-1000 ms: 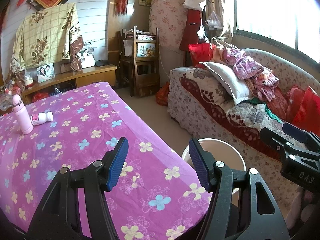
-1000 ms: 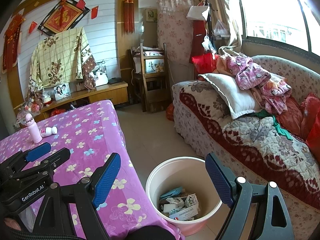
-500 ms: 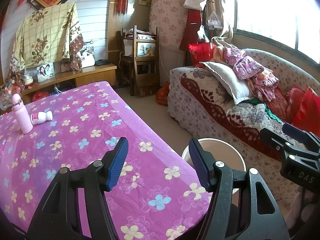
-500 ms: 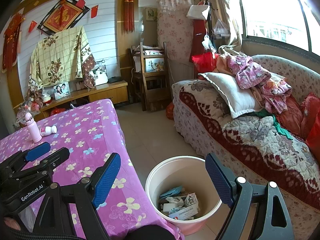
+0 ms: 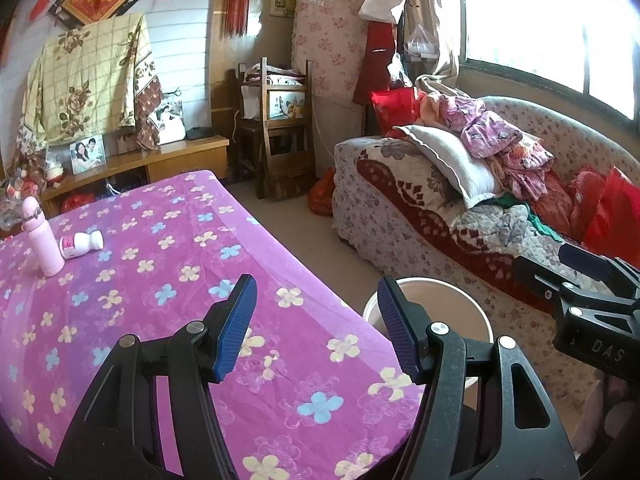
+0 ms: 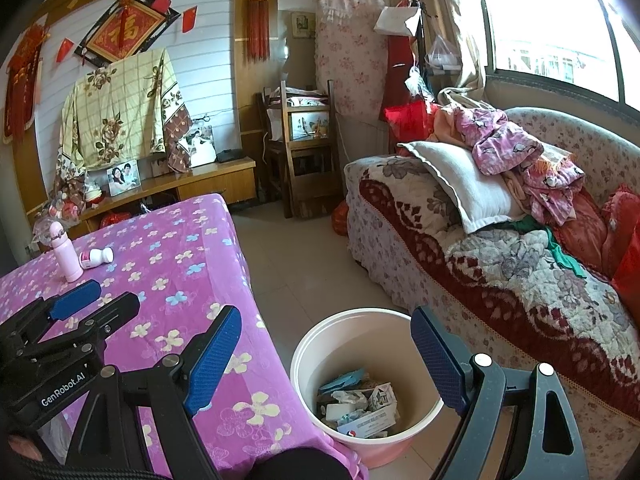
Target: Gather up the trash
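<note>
**Both grippers empty above table and bin**

Sofa (image 6: 500, 264) heaped with bedding along the right. Table (image 5: 168, 264) under a purple flowered cloth on the left. Pale bin (image 6: 316, 344) on the floor between them, just beside the table edge; trash (image 6: 360, 404) (boxes, crumpled paper) lying inside. Left gripper (image 5: 314, 326) over the table's near corner, fingers wide, gripping nothing. Right gripper (image 6: 326, 358) over the bin, fingers wide, gripping nothing. Far back on the table: upright pink bottle (image 5: 42, 236) touching a small white bottle (image 5: 81, 244) lying on its side.

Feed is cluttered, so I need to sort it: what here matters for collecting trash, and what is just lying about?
For the job:
bin with trash inside
small bottle lying on the table

Just lying about:
pink flask
pillow
clothes
photo frame
</note>
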### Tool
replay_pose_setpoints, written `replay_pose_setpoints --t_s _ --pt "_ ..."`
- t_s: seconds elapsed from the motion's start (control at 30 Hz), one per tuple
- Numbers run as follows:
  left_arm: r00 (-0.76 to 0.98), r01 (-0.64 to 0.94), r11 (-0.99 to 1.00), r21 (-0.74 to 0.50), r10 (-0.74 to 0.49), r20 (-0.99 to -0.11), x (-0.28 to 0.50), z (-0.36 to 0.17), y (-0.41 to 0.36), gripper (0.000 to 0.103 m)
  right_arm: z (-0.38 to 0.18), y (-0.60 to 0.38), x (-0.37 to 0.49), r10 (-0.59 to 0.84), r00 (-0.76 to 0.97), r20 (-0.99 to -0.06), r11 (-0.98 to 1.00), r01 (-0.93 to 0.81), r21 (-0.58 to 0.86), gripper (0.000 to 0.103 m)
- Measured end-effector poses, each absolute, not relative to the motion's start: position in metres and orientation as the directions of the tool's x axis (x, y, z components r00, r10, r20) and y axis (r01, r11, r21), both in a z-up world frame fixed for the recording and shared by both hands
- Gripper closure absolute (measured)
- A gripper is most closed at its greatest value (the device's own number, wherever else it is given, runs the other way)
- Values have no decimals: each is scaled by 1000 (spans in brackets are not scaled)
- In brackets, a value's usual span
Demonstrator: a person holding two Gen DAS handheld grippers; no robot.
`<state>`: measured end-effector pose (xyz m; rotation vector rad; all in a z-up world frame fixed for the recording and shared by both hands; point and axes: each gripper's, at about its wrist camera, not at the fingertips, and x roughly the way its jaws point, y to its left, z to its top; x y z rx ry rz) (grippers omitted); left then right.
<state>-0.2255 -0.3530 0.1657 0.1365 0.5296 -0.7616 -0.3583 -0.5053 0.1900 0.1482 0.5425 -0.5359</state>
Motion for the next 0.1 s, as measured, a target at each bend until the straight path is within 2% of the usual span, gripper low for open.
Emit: replay_pose_setpoints --t_s 0.1 --pt "593 686 723 -83 -622 -511 -223 165 -351 41 189 -505 -355 -442 723 -531 856 517 -8 18"
